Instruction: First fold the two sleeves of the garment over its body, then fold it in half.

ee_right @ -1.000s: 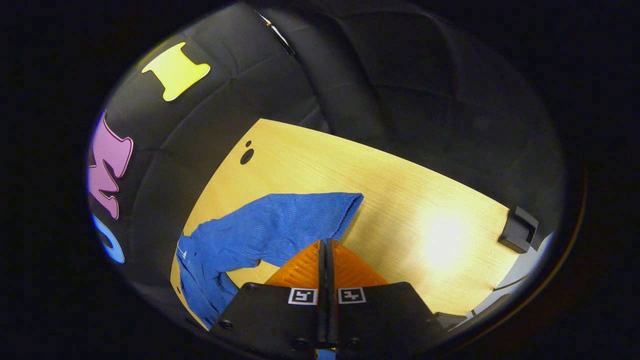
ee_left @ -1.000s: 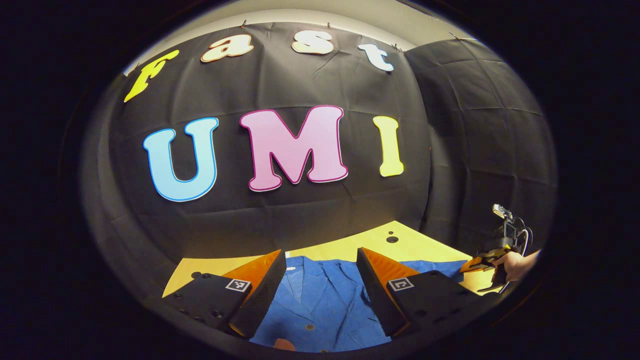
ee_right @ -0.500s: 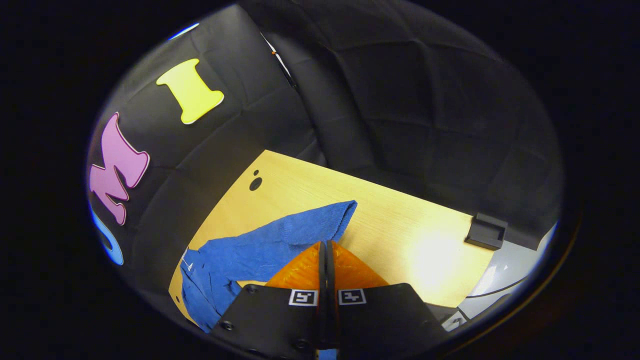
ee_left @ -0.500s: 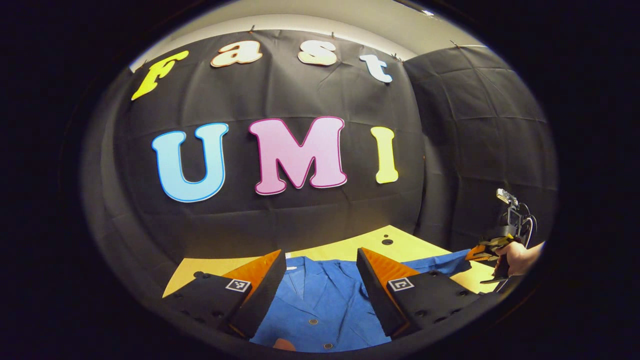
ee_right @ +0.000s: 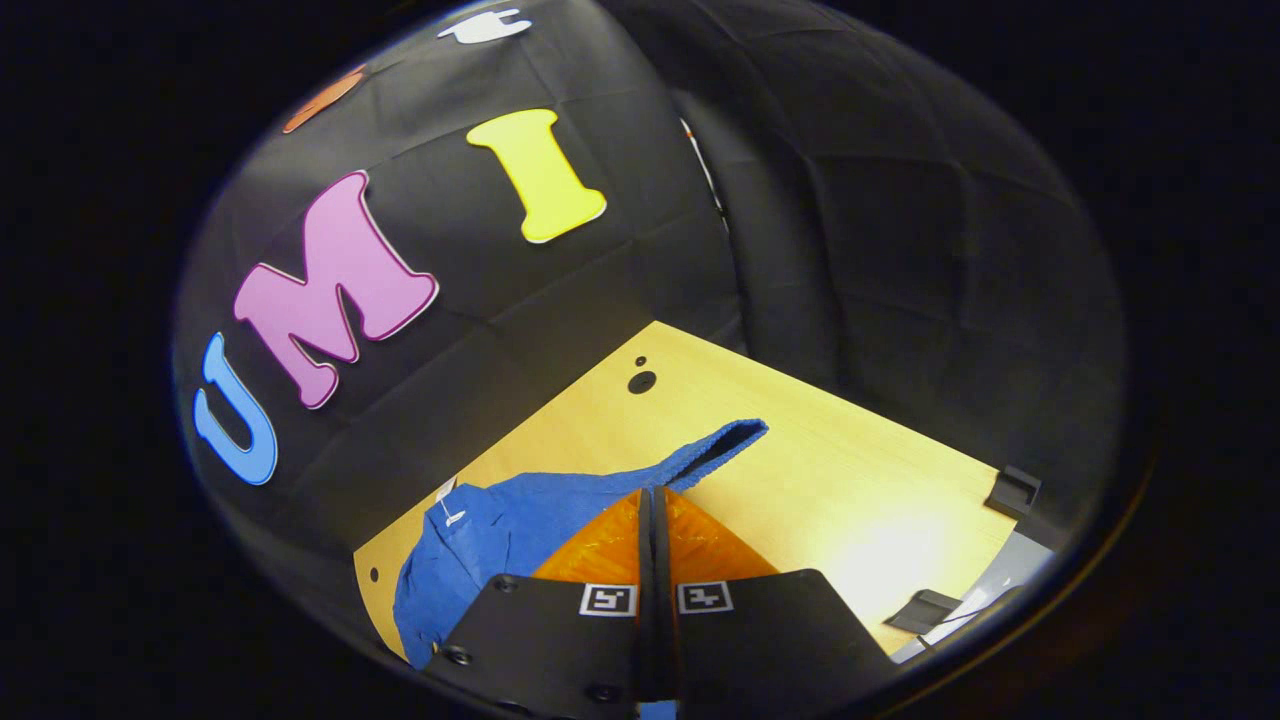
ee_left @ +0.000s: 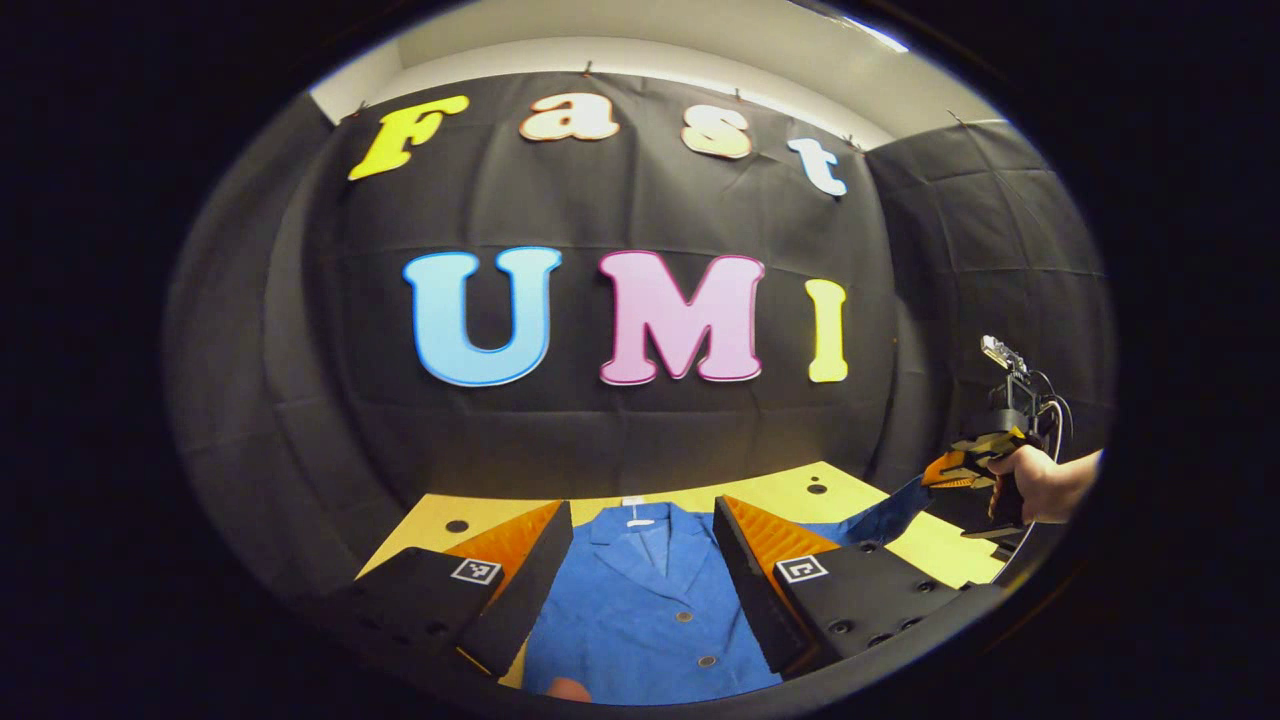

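A blue garment (ee_left: 640, 610) is laid face up on the tabletop (ee_right: 800, 460), its collar toward the booth wall and its buttons visible down the front. The left tongs (ee_left: 640, 545) are held wide open above the body of the garment, with nothing between the fingers; they appear to be kept in reserve, perhaps to steady the cloth.

The right tongs (ee_right: 651, 500) are closed — in the right gripper view the fingers meet with blue cloth showing at their base, and in the left gripper view the sleeve (ee_left: 885, 515) is seen drawn up off the tabletop to those tongs, held by a hand (ee_left: 1045, 483). The sleeve is judged to be gripped near its end, so that it can be carried across and laid over the body. The cuff (ee_right: 725, 445) is seen hanging forward beyond the fingertips.

The first sleeve fold is taken to be under way; the halving fold is not yet begun.

No containers are seen — two small dark fittings (ee_right: 1012, 490) sit at the tabletop's far edge.
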`<state>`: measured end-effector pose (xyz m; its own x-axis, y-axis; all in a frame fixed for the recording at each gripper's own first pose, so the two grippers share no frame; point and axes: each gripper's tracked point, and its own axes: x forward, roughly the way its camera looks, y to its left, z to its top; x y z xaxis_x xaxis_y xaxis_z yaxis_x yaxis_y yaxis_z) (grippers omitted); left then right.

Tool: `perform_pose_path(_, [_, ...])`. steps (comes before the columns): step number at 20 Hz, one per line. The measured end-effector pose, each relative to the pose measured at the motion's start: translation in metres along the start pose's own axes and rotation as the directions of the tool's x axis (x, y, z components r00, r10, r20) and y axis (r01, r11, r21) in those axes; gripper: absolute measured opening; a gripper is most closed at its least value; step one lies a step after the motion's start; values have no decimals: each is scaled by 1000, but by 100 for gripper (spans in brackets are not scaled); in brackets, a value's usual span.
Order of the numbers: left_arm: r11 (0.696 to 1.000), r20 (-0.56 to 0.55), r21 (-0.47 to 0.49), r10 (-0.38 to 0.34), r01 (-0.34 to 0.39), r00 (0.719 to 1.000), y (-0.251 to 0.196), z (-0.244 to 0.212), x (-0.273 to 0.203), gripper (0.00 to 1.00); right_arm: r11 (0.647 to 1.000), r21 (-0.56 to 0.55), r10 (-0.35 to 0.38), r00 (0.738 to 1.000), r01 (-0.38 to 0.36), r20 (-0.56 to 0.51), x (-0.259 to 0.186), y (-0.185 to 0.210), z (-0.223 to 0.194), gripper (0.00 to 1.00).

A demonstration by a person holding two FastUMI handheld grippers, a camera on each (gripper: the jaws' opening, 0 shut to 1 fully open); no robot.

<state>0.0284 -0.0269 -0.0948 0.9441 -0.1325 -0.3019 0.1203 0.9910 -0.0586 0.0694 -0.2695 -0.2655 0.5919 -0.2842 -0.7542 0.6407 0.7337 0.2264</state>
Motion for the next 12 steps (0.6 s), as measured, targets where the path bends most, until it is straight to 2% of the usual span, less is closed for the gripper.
perform_pose_path(7, [992, -7, -56, 117, -117, 993, 65, -15, -25, 80, 982, -108, 146, 987, -153, -69, 30, 135, -24, 1])
perform_pose_path(12, [970, -41, -93, 222, -225, 974, 103, -35, -47, 82, 936, -193, 264, 950, -295, -168, 34, 249, -85, 1])
